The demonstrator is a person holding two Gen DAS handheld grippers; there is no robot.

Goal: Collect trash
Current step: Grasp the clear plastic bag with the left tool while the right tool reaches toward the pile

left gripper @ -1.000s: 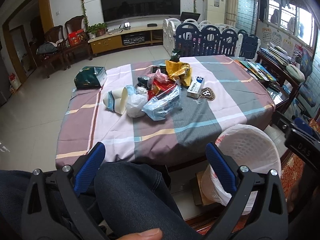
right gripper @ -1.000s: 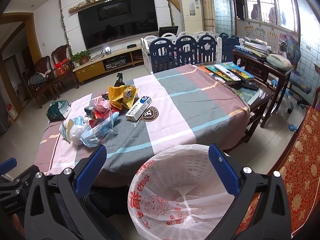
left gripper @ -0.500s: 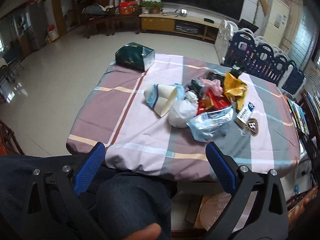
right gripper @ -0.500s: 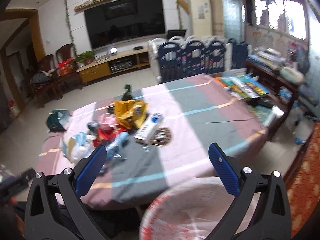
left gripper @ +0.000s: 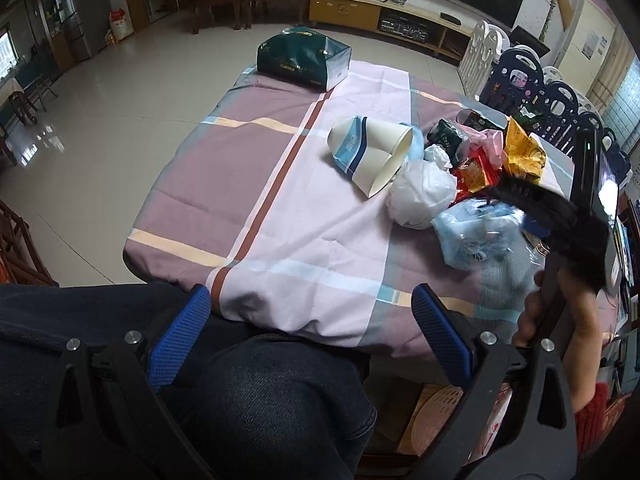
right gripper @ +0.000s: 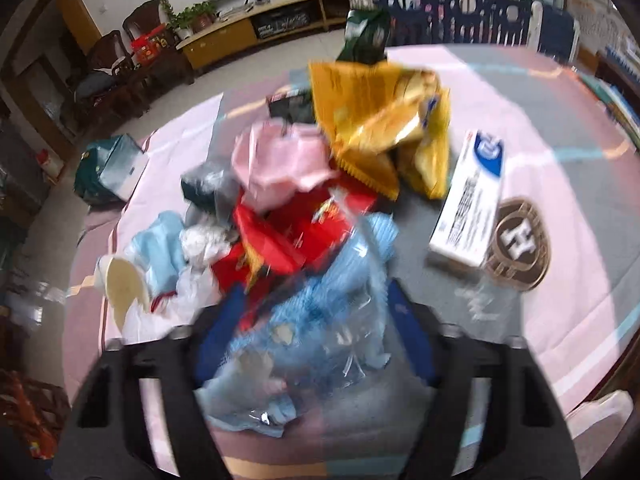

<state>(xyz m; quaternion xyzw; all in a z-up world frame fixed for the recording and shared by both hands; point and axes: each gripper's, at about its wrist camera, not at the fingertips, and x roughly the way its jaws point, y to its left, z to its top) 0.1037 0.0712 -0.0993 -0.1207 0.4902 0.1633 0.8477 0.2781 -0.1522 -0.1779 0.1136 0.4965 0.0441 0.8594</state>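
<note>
A heap of trash lies on the striped tablecloth (left gripper: pixel 304 220): a clear-and-blue plastic bag (right gripper: pixel 320 320) (left gripper: pixel 476 236), red wrappers (right gripper: pixel 288 236), a yellow snack bag (right gripper: pixel 380 120), a pink bag (right gripper: pixel 280 160), a white crumpled bag (left gripper: pixel 420 196), paper cups (left gripper: pixel 372 156) and a white-blue box (right gripper: pixel 468 208). My right gripper (right gripper: pixel 312 336) is low over the table with its jaws around the blue plastic bag, still apart; the view is blurred. My left gripper (left gripper: pixel 312 336) is open and empty above my lap at the table's near edge.
A dark green gift bag (left gripper: pixel 304 58) sits at the table's far corner. A white lined trash basket (left gripper: pixel 452 416) stands on the floor under my left gripper's right finger. Blue and white chairs (left gripper: pixel 532 84) line the far side. The floor left of the table is tiled.
My right gripper has moved forward and down from above the basket to the trash heap and narrowed around the blue plastic bag. My left gripper swung left, away from the basket.
</note>
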